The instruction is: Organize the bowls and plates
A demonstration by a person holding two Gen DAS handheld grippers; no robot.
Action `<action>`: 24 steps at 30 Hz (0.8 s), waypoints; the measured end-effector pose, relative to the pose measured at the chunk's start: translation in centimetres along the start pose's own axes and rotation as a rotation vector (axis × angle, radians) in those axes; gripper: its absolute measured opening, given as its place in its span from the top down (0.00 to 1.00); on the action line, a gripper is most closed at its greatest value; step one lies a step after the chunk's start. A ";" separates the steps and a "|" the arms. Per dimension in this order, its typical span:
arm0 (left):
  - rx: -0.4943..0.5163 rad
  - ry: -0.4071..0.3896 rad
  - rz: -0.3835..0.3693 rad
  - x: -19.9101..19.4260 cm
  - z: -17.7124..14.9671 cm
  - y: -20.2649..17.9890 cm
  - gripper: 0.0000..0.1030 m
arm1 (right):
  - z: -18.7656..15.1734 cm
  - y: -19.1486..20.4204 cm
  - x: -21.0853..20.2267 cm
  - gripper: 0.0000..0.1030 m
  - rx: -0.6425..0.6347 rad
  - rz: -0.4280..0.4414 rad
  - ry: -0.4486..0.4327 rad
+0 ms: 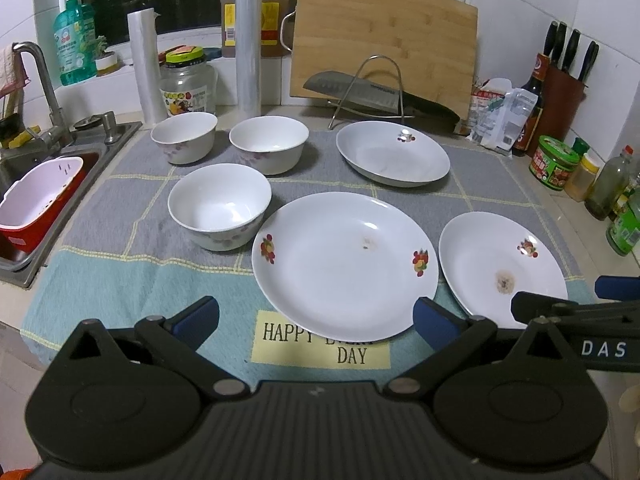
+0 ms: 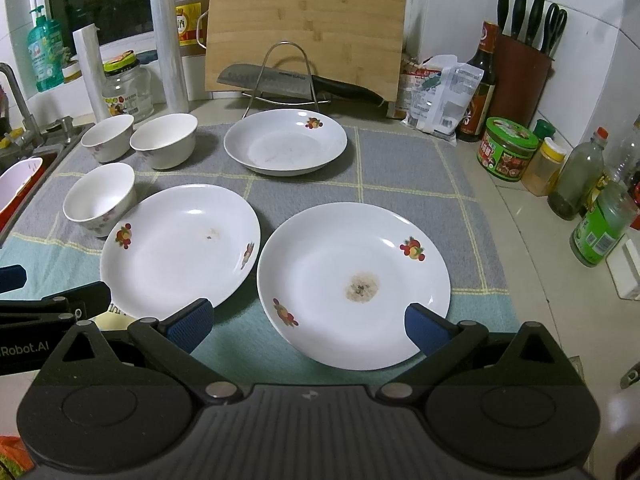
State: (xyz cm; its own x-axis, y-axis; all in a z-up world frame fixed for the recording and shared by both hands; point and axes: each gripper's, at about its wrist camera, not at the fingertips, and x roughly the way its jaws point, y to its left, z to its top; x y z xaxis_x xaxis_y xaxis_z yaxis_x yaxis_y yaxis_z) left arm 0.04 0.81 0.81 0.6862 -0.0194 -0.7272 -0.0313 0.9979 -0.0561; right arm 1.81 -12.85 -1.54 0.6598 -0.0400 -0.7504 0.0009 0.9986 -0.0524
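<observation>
Right tongs [image 2: 306, 326] gape above stained plate [image 2: 354, 286] on mat [image 2: 412, 168]

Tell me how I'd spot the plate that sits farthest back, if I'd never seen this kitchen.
Find the bamboo cutting board leaning against the back wall, with a cleaver on a wire rack before it. Just in front, on the grey checked mat, lies the far plate. Unlike the two nearer plates, it shows a single fruit print on its rim.

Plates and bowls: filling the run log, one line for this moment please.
left gripper open, empty | right gripper open, empty | three plates, three bowls unstacked on mat
</observation>
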 end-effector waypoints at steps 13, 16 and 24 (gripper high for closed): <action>0.053 -0.060 -0.106 -0.1 -0.7 0.8 0.01 | -0.6 0.1 -0.4 0.00 0.011 -0.035 -0.051; 0.078 -0.073 -0.140 -0.2 -1.1 0.9 0.01 | -0.9 -0.5 -0.7 0.00 0.024 -0.058 -0.064; 0.148 -0.096 -0.216 -0.1 -1.9 0.4 0.01 | -1.7 -3.0 -1.8 0.00 0.082 -0.109 -0.088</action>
State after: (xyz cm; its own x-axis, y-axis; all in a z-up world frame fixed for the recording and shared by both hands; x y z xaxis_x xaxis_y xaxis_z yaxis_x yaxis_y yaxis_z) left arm -1.43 1.09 -0.40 0.7312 -0.2343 -0.6407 0.2251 0.9694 -0.0976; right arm -0.67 -15.80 -1.15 0.7160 -0.1484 -0.6822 0.1348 0.9881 -0.0734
